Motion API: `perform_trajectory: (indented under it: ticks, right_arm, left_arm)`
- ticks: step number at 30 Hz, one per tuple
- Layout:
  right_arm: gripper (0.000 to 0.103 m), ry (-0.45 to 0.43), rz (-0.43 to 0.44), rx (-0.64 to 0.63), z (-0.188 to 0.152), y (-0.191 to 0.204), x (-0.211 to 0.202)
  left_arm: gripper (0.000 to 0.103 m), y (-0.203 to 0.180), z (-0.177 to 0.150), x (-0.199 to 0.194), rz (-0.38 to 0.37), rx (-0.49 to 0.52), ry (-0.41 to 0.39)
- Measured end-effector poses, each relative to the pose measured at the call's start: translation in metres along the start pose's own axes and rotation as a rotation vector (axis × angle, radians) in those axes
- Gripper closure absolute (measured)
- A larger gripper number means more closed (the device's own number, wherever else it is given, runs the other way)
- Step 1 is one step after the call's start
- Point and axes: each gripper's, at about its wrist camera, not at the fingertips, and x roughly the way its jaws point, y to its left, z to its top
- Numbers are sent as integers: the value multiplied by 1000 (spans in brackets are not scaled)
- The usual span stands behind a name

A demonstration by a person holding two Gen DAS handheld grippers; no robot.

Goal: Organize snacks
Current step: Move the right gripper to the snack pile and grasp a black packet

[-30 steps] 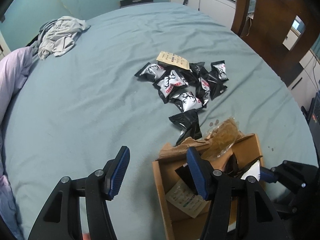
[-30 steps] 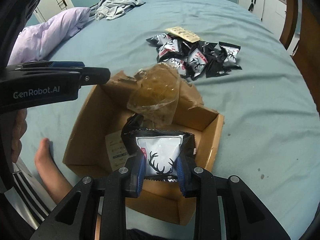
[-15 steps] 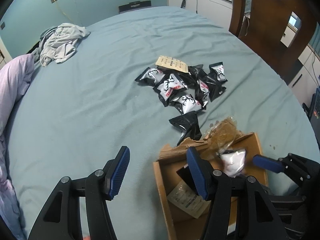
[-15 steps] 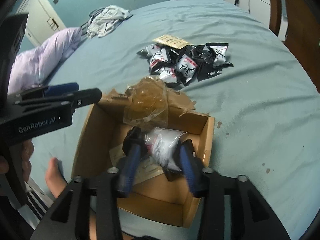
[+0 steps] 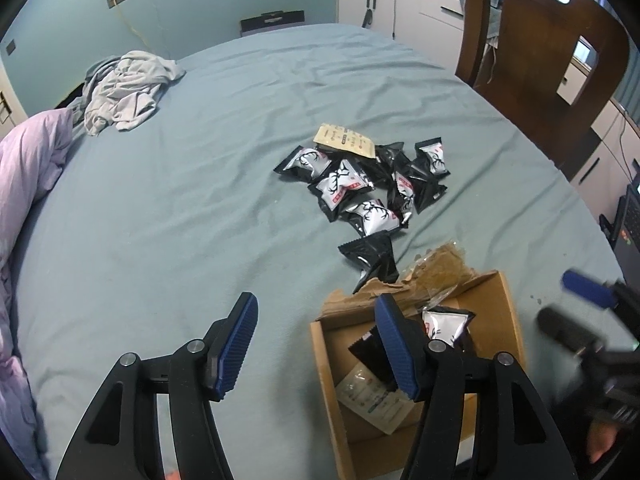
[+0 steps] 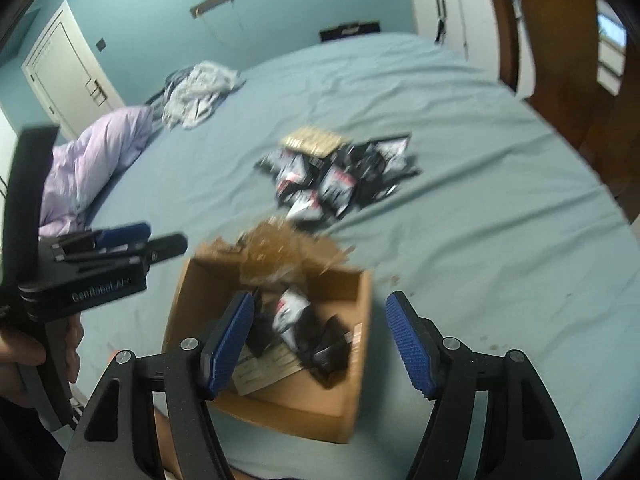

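Note:
A pile of black-and-white deer-print snack packets [image 5: 360, 184] [image 6: 336, 180] lies on the blue-green bed, with a beige packet [image 5: 346, 142] at its far edge. An open cardboard box [image 5: 324, 364] [image 6: 360, 308] sits near the bed's front edge and holds several packets, among them a deer-print packet [image 5: 446, 322] [image 6: 292, 312] and a white leaflet-like packet [image 5: 372, 396]. Crumpled clear plastic [image 5: 436, 272] [image 6: 276, 252] hangs at its far wall. My left gripper [image 5: 314, 346] is open and empty, straddling the box's left wall. My right gripper [image 6: 320, 338] is open and empty above the box.
A grey heap of clothes [image 5: 124, 88] and a lilac duvet [image 5: 24, 168] lie at the far left of the bed. A brown wooden chair [image 5: 536, 48] stands at the right edge. White cabinets [image 5: 400, 4] line the far wall.
My right gripper opened and let the deer-print packet drop into the box, then rose and pulled back. My left gripper has barely moved.

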Motion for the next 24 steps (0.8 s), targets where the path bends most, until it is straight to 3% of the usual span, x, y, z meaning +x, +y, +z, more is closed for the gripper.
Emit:
perform_trajectory:
  ticks: [7, 9, 13, 24]
  right_arm:
    - [32, -77, -141, -51, 9, -22, -23]
    - [30, -77, -195, -23, 9, -28, -19]
    - [30, -45, -150, 67, 11, -36, -9]
    - [30, -13, -140, 56, 28, -42, 12]
  left_arm:
    - [40, -4, 1, -1, -25, -2, 13]
    - [34, -6, 2, -2, -25, 2, 15]
    - [28, -14, 3, -6, -26, 21, 6]
    - [22, -31, 5, -8, -30, 61, 9]
